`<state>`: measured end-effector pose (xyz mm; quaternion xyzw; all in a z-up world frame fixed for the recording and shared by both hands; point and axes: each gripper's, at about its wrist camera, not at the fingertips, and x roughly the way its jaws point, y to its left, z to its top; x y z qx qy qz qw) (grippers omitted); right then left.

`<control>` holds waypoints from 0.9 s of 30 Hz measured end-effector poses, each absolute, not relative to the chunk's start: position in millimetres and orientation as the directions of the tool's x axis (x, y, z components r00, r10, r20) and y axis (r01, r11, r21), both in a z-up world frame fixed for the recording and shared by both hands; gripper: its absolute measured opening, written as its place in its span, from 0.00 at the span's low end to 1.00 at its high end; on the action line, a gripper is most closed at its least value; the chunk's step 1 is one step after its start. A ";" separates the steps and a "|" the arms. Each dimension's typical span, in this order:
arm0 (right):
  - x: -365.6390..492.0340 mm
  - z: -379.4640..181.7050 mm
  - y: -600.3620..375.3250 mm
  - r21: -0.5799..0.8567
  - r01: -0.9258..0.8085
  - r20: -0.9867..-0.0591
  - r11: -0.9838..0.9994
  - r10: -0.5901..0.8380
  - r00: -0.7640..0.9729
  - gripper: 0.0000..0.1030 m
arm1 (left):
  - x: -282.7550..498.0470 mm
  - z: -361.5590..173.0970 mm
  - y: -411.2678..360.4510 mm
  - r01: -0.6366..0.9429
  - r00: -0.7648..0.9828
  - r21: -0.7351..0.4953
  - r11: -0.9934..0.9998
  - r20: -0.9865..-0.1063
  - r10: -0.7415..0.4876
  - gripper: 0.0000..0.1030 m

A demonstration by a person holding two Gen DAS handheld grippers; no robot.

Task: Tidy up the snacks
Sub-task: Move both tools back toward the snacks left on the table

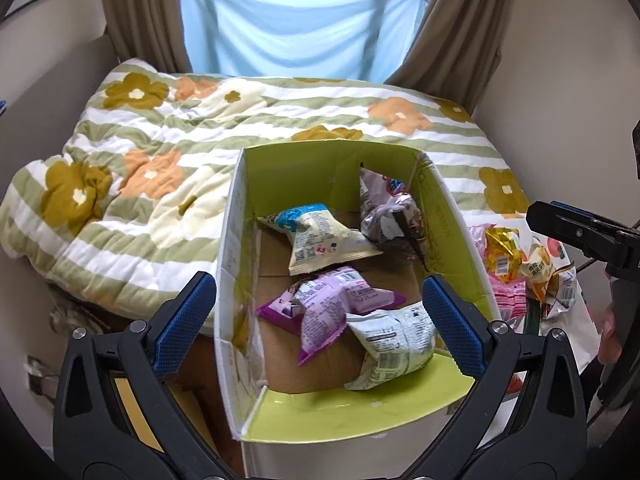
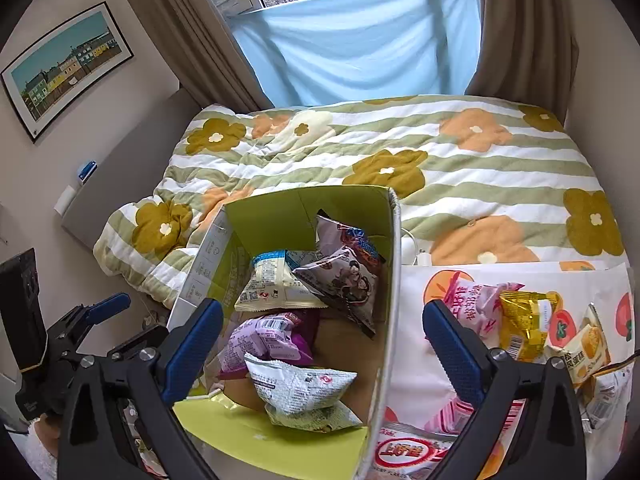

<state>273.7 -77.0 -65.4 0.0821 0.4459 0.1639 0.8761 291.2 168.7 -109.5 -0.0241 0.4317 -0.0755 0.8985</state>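
An open green-lined cardboard box point(image 1: 448, 216) point(image 2: 394, 264) holds several snack packets: a purple one point(image 1: 328, 304) point(image 2: 264, 340), a white-green one point(image 1: 394, 340) point(image 2: 300, 390), a cream-blue one point(image 1: 316, 244) point(image 2: 272, 284) and a dark one point(image 1: 390, 220) point(image 2: 348, 280). More packets lie right of the box on a printed cloth: a pink one point(image 2: 476, 304), a gold one point(image 1: 502, 254) point(image 2: 524, 324) and a yellow-white one point(image 2: 584, 352). My left gripper point(image 1: 318, 314) is open and empty above the box. My right gripper point(image 2: 322, 344) is open and empty over the box's right wall.
The box stands at the foot of a bed with a floral striped quilt point(image 1: 160, 152) point(image 2: 460, 168). A red-white packet point(image 2: 404, 450) lies near the front right. The right gripper's finger point(image 1: 576, 236) shows in the left wrist view; the left gripper's finger point(image 2: 108, 306) in the right.
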 end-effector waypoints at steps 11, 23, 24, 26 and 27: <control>214.8 -51.9 -182.2 0.276 -0.217 -0.722 0.936 0.351 0.596 0.97 | 226.8 -100.4 68.5 0.095 0.649 -0.134 0.986 -0.743 -0.164 0.99; 142.1 -63.2 -291.5 0.233 -0.161 -0.722 0.959 0.281 0.632 0.97 | 157.7 -125.8 -22.3 0.044 0.632 -0.150 0.988 -0.762 -0.144 0.99; 136.3 -65.5 -299.2 0.230 -0.158 -0.723 0.960 0.277 0.633 0.97 | 154.5 -129.6 -24.7 0.038 0.626 -0.149 0.988 -0.767 -0.140 0.99; 125.3 -71.5 -312.2 0.225 -0.153 -0.728 0.962 0.270 0.631 0.97 | 150.9 -138.1 -28.2 0.021 0.613 -0.153 0.988 -0.779 -0.134 0.99; 121.1 -74.9 -316.6 0.226 -0.151 -0.730 0.962 0.270 0.627 0.97 | 149.0 -142.2 -29.7 0.014 0.607 -0.156 0.988 -0.783 -0.132 0.99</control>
